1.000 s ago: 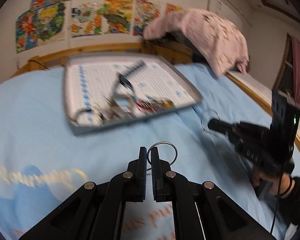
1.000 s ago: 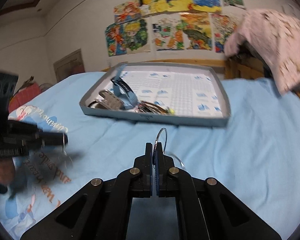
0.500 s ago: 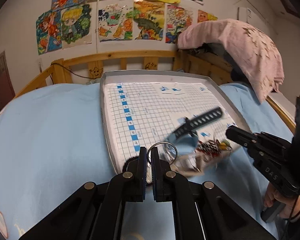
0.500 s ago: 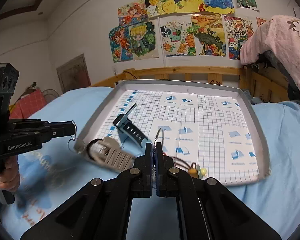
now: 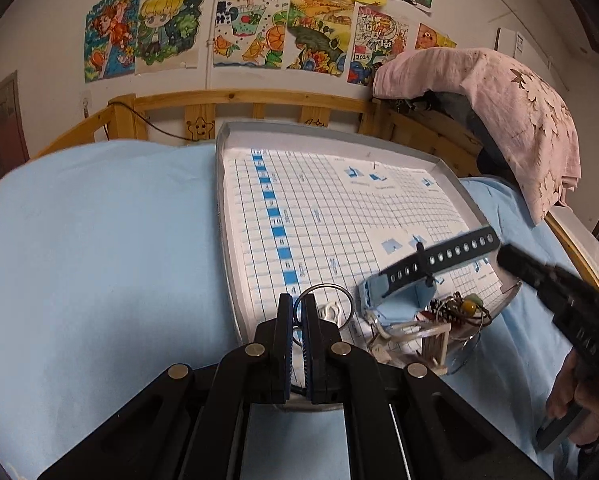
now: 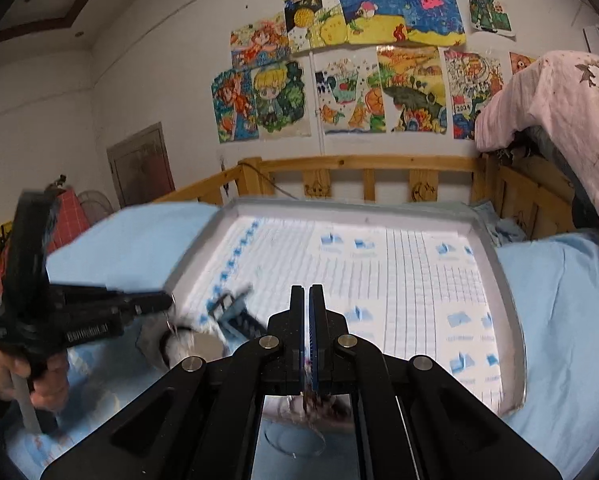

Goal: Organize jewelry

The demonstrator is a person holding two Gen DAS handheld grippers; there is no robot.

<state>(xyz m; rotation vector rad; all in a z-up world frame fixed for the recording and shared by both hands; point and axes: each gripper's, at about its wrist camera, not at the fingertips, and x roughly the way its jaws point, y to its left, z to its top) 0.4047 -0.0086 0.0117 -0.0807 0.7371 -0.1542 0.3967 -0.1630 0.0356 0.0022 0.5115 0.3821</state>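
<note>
Left wrist view first: the left tool (image 5: 296, 320) sits low centre, jaws pinched tight on a silver ring (image 5: 326, 305) that pokes up over the near edge of the grey tray (image 5: 224, 216). The tray lies on the blue bed (image 5: 99, 248), lined with gridded paper. Lower right of centre, a heap: a blue watch (image 5: 419, 276) with its black strap sticking up, and a tangle of beaded jewelry (image 5: 455, 310) beside it. The right tool (image 5: 511, 258) comes in from the right edge. Over to the right wrist view: the right tool's jaws are closed at centre frame; a thin hoop (image 6: 295, 440), blurred, shows under its fingers, probably held, though I can't tell for sure. The left tool (image 6: 167, 303) hovers at left by the tray corner. Progress? Early, I'd say: everything is bunched at one edge, most of the grid bare, both rings yet to be placed.
</note>
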